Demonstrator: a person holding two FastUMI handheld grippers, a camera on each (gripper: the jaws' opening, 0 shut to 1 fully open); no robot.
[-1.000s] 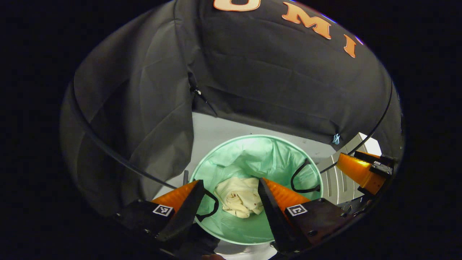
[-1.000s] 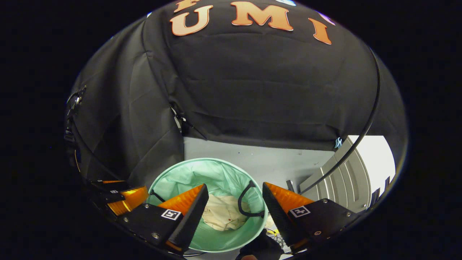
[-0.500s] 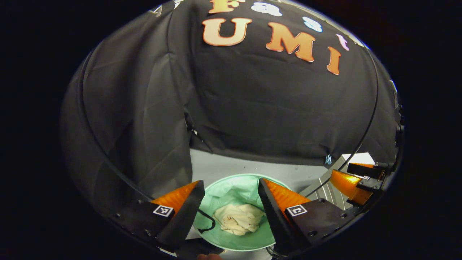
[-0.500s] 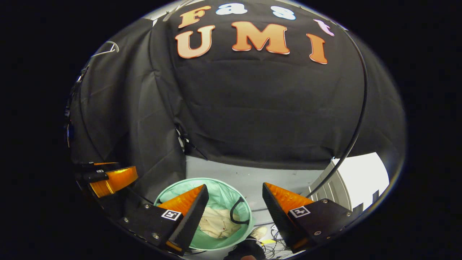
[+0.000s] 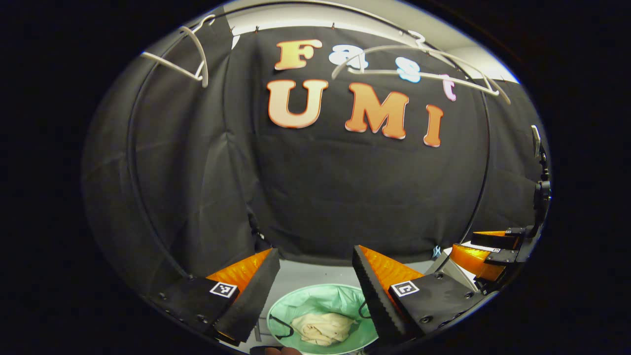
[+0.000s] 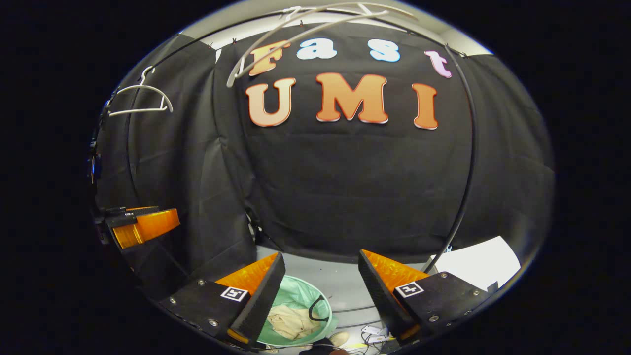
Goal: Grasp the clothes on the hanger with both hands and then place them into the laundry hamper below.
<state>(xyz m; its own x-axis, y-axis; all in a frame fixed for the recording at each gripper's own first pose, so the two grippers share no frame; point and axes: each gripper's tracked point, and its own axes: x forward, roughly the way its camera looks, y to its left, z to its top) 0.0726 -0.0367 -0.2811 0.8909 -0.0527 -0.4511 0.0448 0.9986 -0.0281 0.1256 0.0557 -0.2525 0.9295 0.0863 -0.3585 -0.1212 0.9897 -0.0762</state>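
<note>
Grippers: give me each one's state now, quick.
Left gripper: open, holding nothing.
Right gripper: open, holding nothing.

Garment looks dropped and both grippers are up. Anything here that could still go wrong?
Little, likely. The cream garment lies crumpled inside the green hamper, and the left gripper and right gripper are open, holding nothing. One risk: bare white hangers hang overhead, so a raised gripper might snag one. Another: loose cables lie on the floor beside the hamper, a possible trip hazard.

2 tongs [image 5: 315,276] [image 6: 321,278], 2 bare hangers [image 6: 140,96] [image 6: 305,34], 1 hamper [image 5: 296,308], 1 garment [image 5: 320,328] inside.
</note>
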